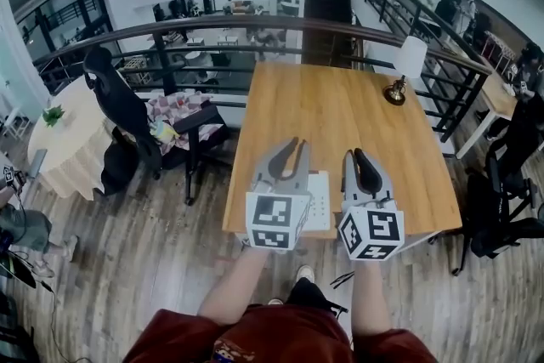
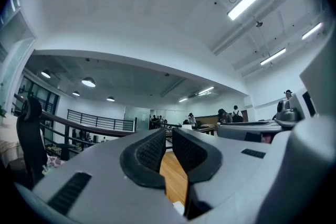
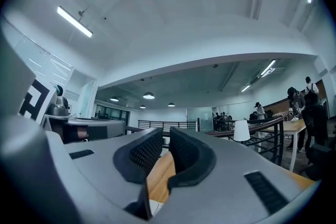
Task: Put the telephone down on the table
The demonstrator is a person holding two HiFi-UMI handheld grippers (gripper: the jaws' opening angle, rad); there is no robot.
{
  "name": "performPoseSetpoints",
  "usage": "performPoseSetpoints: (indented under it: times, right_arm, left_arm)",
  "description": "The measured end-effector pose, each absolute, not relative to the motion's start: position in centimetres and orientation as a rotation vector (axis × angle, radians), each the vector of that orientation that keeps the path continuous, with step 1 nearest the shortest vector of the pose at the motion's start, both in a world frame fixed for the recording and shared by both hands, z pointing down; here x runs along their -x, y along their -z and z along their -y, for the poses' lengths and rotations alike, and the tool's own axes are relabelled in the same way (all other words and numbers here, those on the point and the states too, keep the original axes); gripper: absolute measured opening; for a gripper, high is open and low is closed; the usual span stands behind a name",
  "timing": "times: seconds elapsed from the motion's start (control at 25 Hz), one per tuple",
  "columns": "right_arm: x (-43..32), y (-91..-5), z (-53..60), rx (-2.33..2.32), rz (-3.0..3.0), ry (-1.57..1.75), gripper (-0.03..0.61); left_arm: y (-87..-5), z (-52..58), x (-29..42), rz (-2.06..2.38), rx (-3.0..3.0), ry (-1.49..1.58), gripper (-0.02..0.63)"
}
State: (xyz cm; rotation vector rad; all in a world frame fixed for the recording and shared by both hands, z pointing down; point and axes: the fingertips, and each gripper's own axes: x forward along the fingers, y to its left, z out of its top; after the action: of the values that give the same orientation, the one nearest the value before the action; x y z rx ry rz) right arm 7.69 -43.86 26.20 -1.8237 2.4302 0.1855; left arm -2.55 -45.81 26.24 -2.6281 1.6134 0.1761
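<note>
Showing telephone (image 1: 318, 200) keys: head view only

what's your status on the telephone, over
Left gripper and right gripper: jaws shut, empty. White desk telephone lies on wooden table, near edge, between them. White-shaded lamp far corner, clear.

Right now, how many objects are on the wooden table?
2. A white telephone at the near edge between left gripper and right gripper; a lamp near the far right corner. More may be hidden.
</note>
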Motion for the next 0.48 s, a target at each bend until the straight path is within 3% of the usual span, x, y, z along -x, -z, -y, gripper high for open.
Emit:
performPoseSetpoints:
  times: [0.16,0.48]
  right_arm:
    - [-7.64,-26.36,44.08,1.834,-2.444,-0.184,0.035]
    - [-7.46,-26.28,44.27,1.857,-2.456,-0.194,0.031]
  left_arm:
    - [-26.34,46.02,2.56,-1.613,2.640,-0.184,0.035]
    - [-26.49,46.30,2.53,-1.602,2.649,-0.179,0.031]
